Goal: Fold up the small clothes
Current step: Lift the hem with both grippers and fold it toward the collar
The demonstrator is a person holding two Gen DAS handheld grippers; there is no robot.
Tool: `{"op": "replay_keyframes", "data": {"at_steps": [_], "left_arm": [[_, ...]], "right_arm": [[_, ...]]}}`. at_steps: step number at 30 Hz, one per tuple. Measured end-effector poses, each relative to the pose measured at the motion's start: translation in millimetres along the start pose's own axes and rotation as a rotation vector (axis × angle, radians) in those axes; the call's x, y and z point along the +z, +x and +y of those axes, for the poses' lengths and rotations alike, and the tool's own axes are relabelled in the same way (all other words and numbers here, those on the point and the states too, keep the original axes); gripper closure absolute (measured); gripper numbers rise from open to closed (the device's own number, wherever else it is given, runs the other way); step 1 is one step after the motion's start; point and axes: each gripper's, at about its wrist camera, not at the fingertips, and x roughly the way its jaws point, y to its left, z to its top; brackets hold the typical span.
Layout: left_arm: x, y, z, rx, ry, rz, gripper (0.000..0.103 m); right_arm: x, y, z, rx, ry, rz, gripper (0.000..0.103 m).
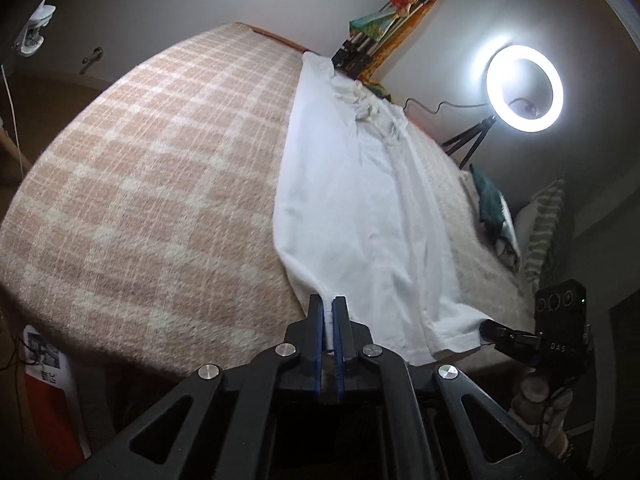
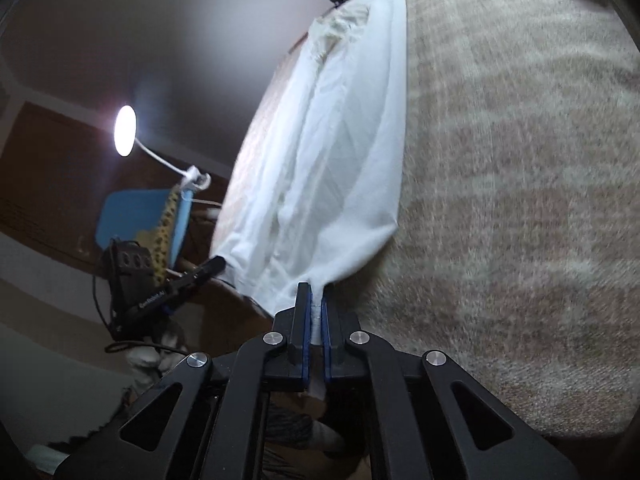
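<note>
A white garment (image 1: 360,200) lies stretched lengthwise on a pink-and-cream checked blanket (image 1: 160,180). My left gripper (image 1: 328,304) is shut on the garment's near left corner. The right gripper (image 1: 490,326) shows at the right of the left wrist view, pinching the other near corner. In the right wrist view the right gripper (image 2: 316,294) is shut on the garment (image 2: 332,152), and the left gripper (image 2: 216,264) shows at the left, holding the opposite corner. The garment's far end is bunched near the blanket's far edge.
A lit ring light (image 1: 524,88) on a tripod stands behind the bed. Cushions (image 1: 540,224) lie at the right. A stack of colourful items (image 1: 384,28) sits at the far edge. A desk lamp (image 2: 126,130) and blue chair (image 2: 136,220) stand beyond the blanket (image 2: 500,160).
</note>
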Motion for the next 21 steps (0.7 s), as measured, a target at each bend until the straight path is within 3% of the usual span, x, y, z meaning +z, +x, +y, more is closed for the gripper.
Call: {"op": "replay_keyframes", "data": {"at_steps": [12,21], "left_arm": [[73.8,5.1,-19.8,-0.016,-0.040,-0.134,0.102],[117.5,56.0,-17.1,0.041,-0.053,-0.134,0.102]], "right_arm": [[61.3,-14.6,10.5,-0.010,-0.023,-0.123,0.100],[115.4,1.0,-7.1,-0.045,0.016,-0.163,0.100]]}}
